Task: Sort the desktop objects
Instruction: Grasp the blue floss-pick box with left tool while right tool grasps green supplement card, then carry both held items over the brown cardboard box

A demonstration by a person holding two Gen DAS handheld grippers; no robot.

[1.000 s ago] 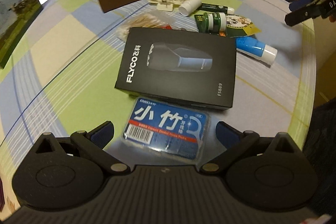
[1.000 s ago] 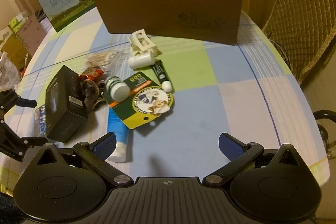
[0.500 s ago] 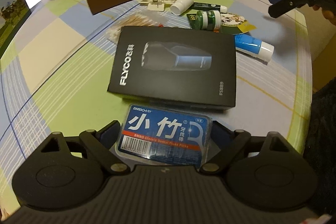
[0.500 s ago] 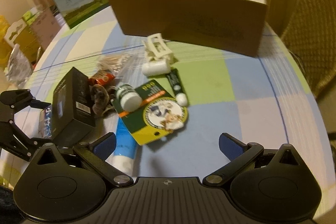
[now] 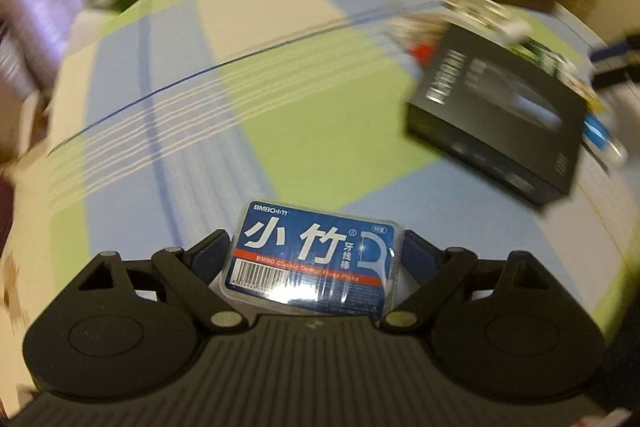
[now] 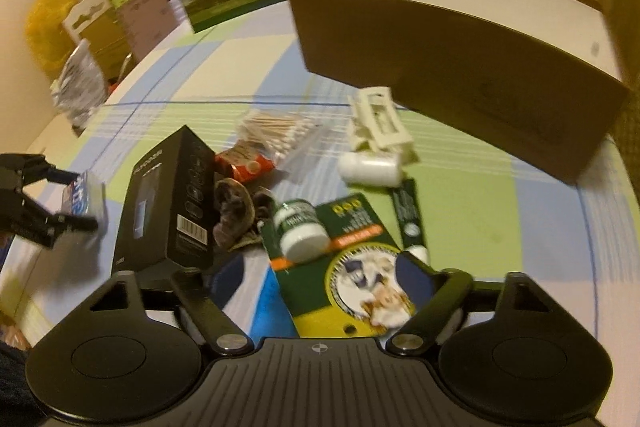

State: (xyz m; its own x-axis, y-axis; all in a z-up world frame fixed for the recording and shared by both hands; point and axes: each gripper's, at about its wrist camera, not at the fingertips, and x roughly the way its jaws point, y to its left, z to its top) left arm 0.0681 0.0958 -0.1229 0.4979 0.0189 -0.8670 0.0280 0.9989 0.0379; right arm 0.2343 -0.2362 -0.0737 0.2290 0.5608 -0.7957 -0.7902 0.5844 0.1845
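The left gripper [image 5: 316, 259] has its jaws pinching the floss-pick box [image 5: 314, 261] by its two short sides, and the box is clear of the desk [image 5: 280, 131], well apart from the black shaver box [image 5: 496, 115]. The left view is smeared, so I would judge the hand is swinging fast.

That is the worry: the floss-pick box is slick clear plastic held only at its edges, and a quick swing toward the brown cardboard box [image 6: 460, 67] could let it twist or slide out of the pads.

The right gripper [image 6: 320, 283] hangs low over the clutter with its jaws spread, straddling the green card [image 6: 356, 267] and the blue tube [image 6: 268, 311] — holding nothing. The small white-capped bottle [image 6: 300, 231] rests on that card, so lifting the card could tip it off and send it rolling, perhaps off the desk's edge. The upright shaver box beside the left finger could be knocked flat too.
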